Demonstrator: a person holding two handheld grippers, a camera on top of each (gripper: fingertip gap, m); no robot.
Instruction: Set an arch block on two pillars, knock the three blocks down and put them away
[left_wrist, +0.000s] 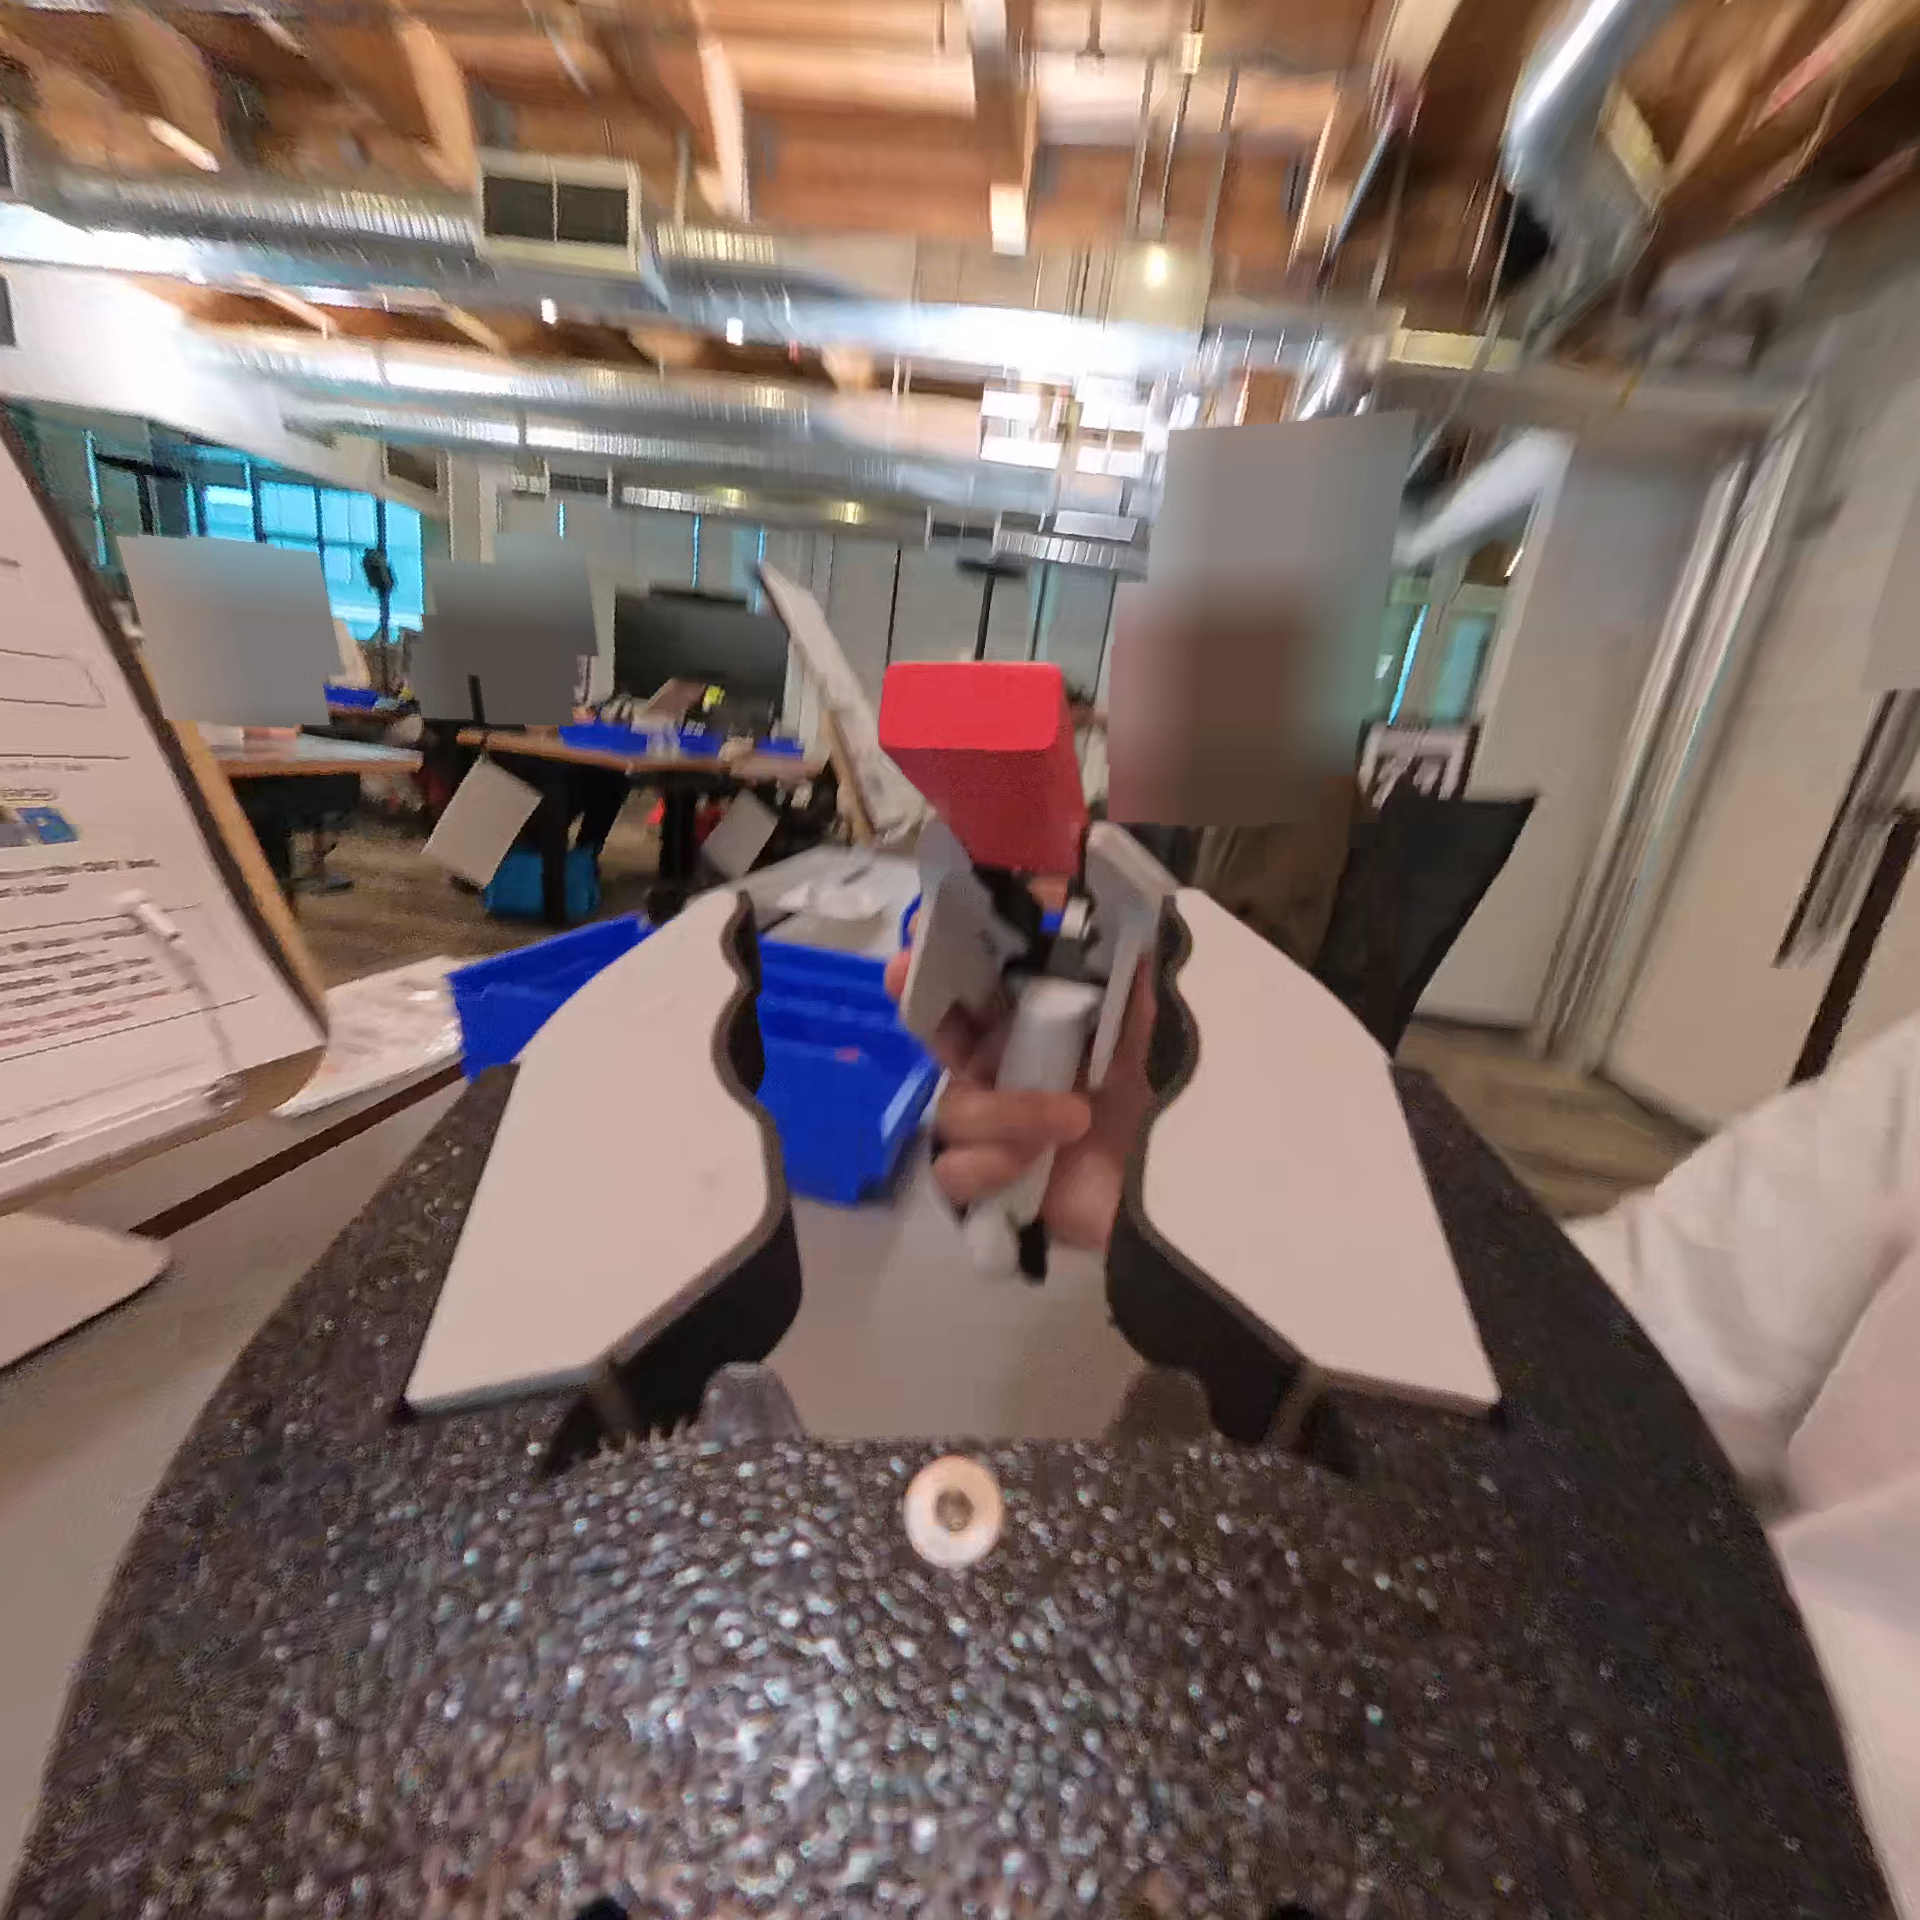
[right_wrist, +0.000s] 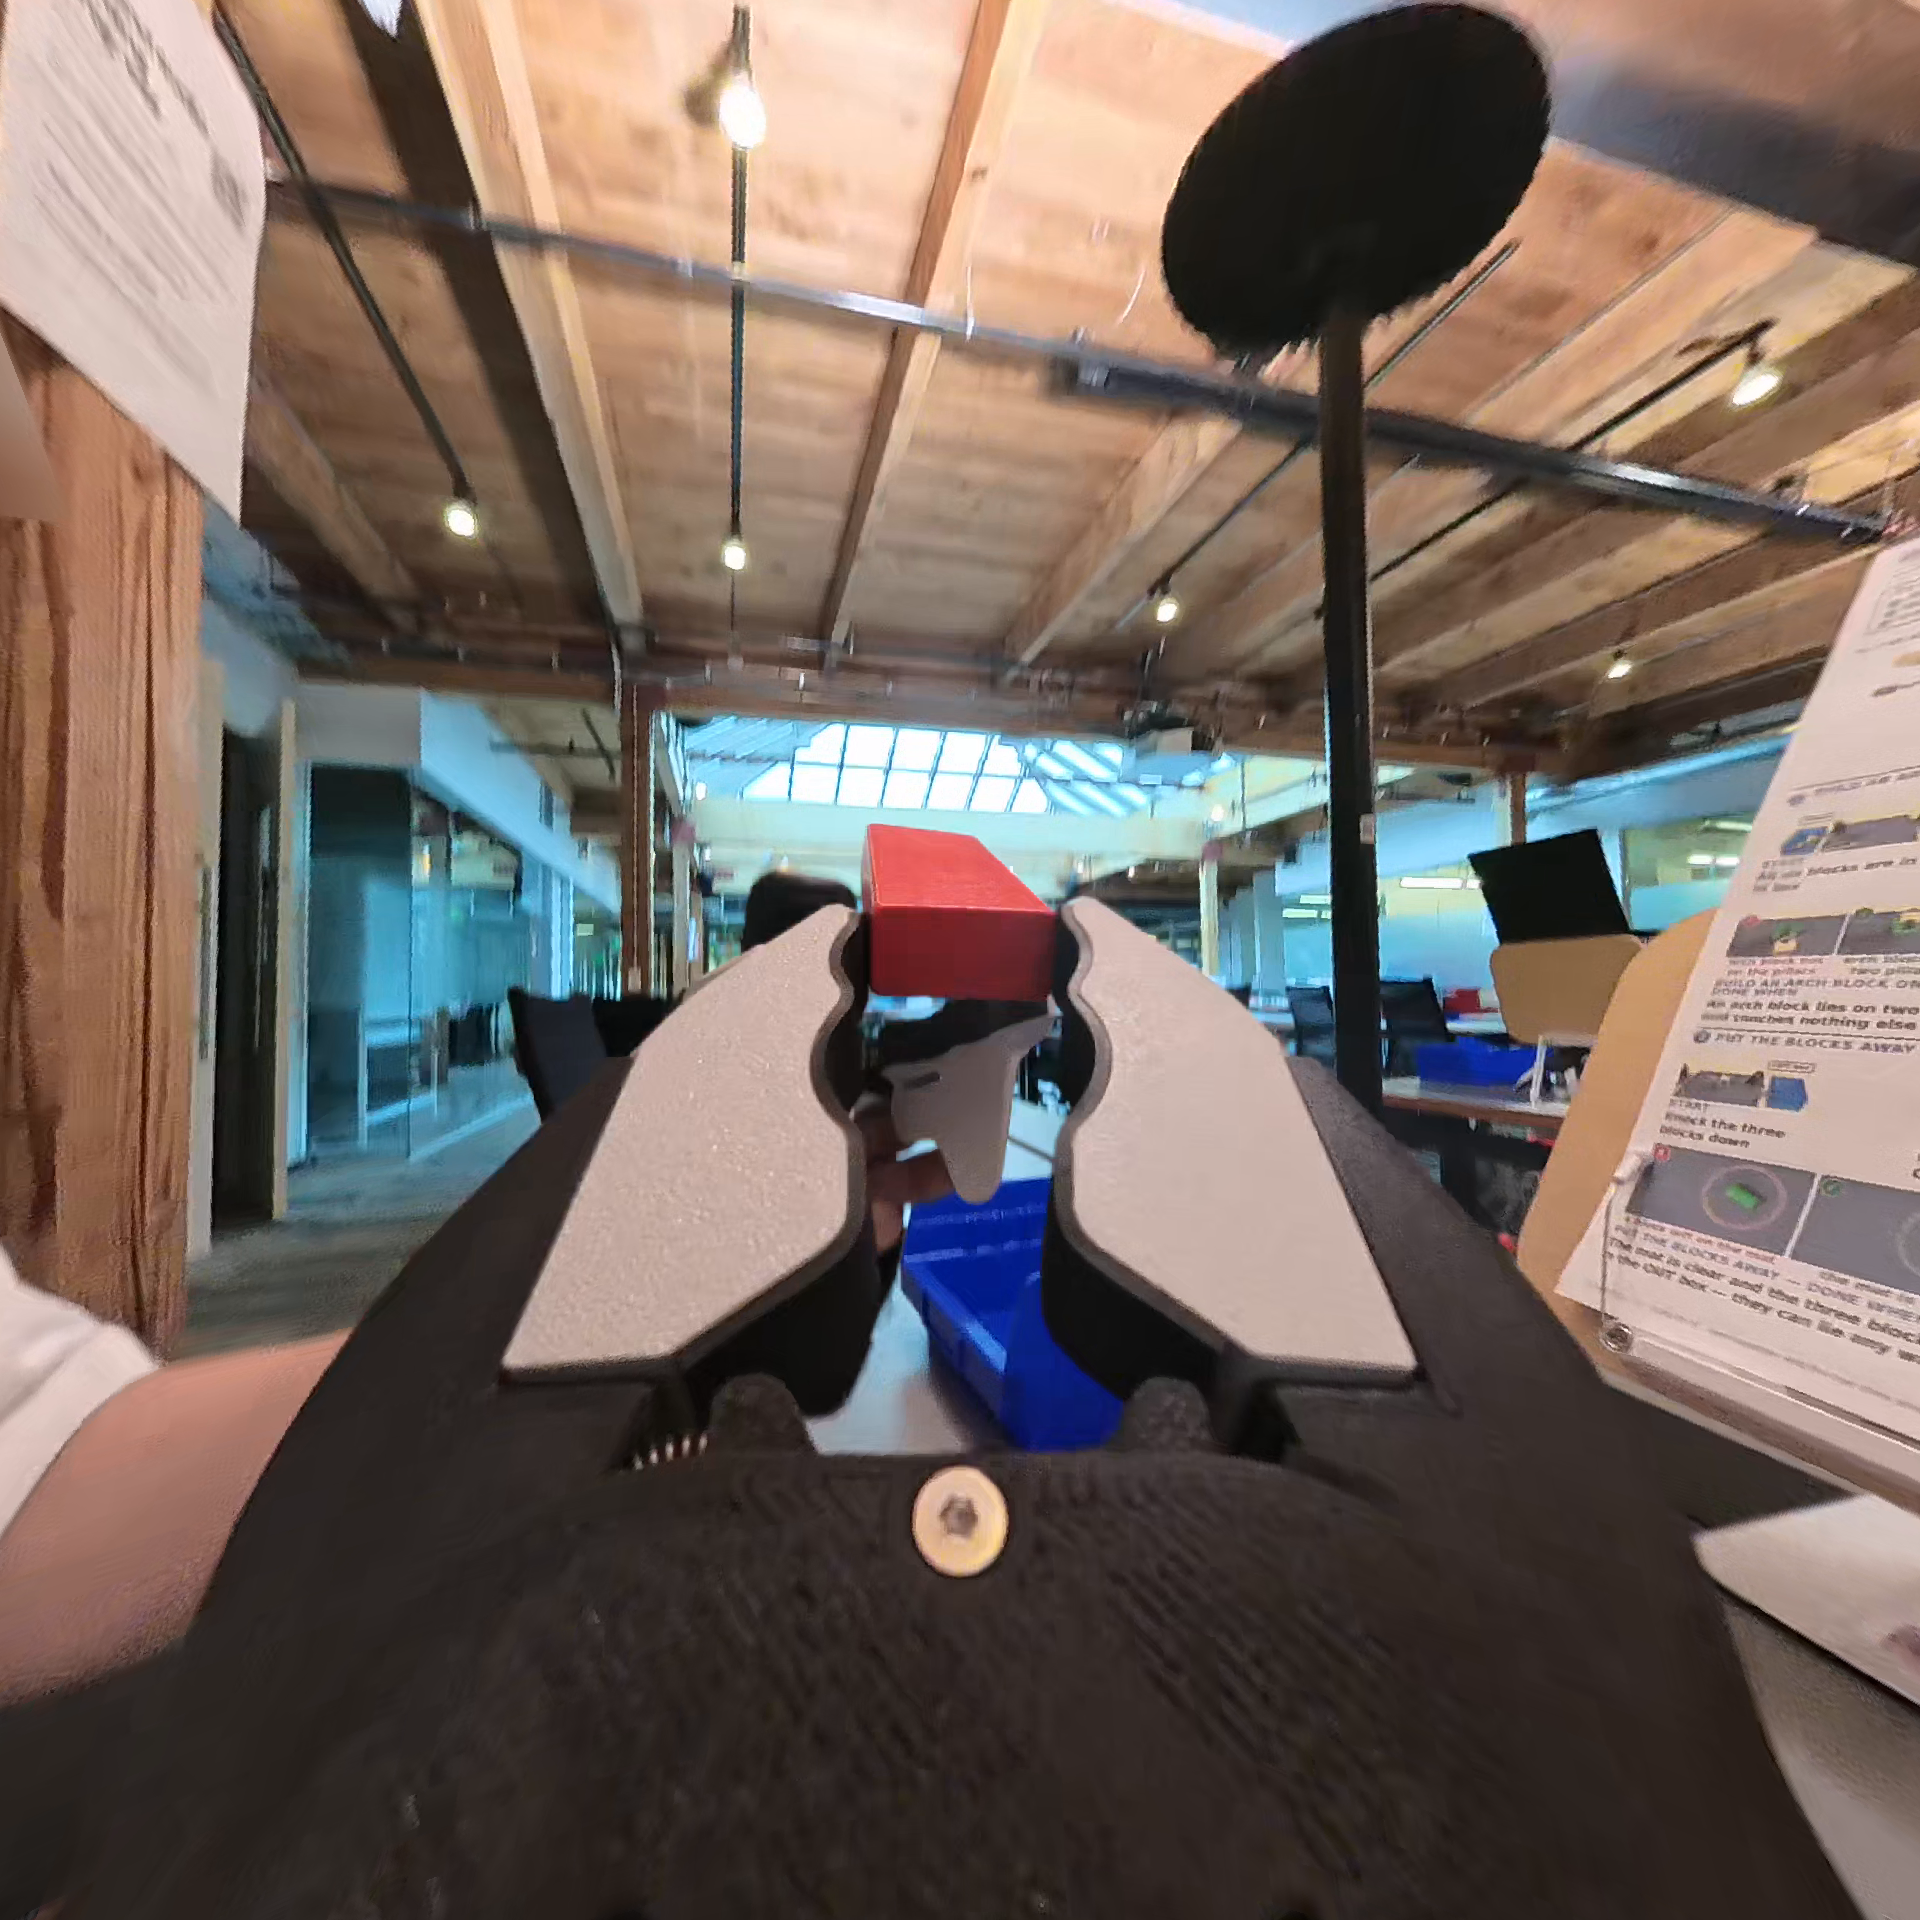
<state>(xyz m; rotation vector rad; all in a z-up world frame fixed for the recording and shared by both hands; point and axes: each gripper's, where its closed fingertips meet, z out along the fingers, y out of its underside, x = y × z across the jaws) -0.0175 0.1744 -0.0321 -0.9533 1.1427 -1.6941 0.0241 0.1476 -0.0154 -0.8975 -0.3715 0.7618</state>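
Red block (right_wrist: 956, 925) being carried aloft, not yet set down.
Left gripper (left_wrist: 951, 1049) is hanging apart and empty; right gripper (right_wrist: 956, 961) is clamping the block between its fingertips, above the blue bin (right_wrist: 997, 1320) sitting on the worktop (left_wrist: 83, 1475).
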